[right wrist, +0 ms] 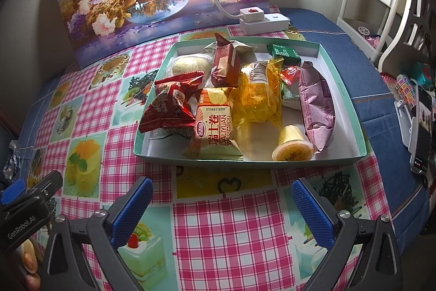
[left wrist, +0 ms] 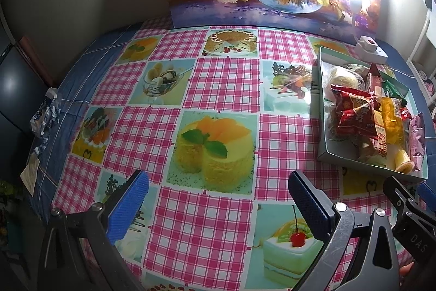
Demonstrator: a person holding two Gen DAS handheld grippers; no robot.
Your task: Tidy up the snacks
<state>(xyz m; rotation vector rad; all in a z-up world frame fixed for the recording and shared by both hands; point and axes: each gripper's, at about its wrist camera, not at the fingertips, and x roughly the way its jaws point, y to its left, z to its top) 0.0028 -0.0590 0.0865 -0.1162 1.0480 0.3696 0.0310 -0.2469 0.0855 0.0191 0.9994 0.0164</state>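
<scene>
Both grippers hang above the table with jaws spread wide and nothing between them: the right gripper (right wrist: 220, 212) points straight at a shallow teal-rimmed cardboard tray (right wrist: 343, 97) of snacks, while the left gripper (left wrist: 218, 203) hovers over bare oilcloth, a pink-checked tablecloth (left wrist: 223, 83) printed with cakes. Inside the tray the packets lie in a loose jumble (some overlapping, so edges are hard to separate). A cream Swiss roll packet (right wrist: 215, 127) leans against the near wall, with a red crinkly packet (right wrist: 169, 105) touching it on the left and a yellow cellophane packet (right wrist: 259, 94) on its right. A small jelly cup (right wrist: 293, 146) lies tipped on its side at the near edge, just beside a long purple wrapped bar (right wrist: 316, 102). Farther back sit a brown packet (right wrist: 224, 64), a pale round bun in clear wrap (right wrist: 188, 66) and a green packet (right wrist: 284, 53). A crumpled wrapper (left wrist: 45, 113) lies at the table's far left edge, well apart from everything. The tray appears to be where snacks belong, though nothing is being lifted yet. To do the next pick well, I would judge it wise to choose an item lying on top, close across its narrow width, and grip gently, since cellophane slips and the cup could roll.
</scene>
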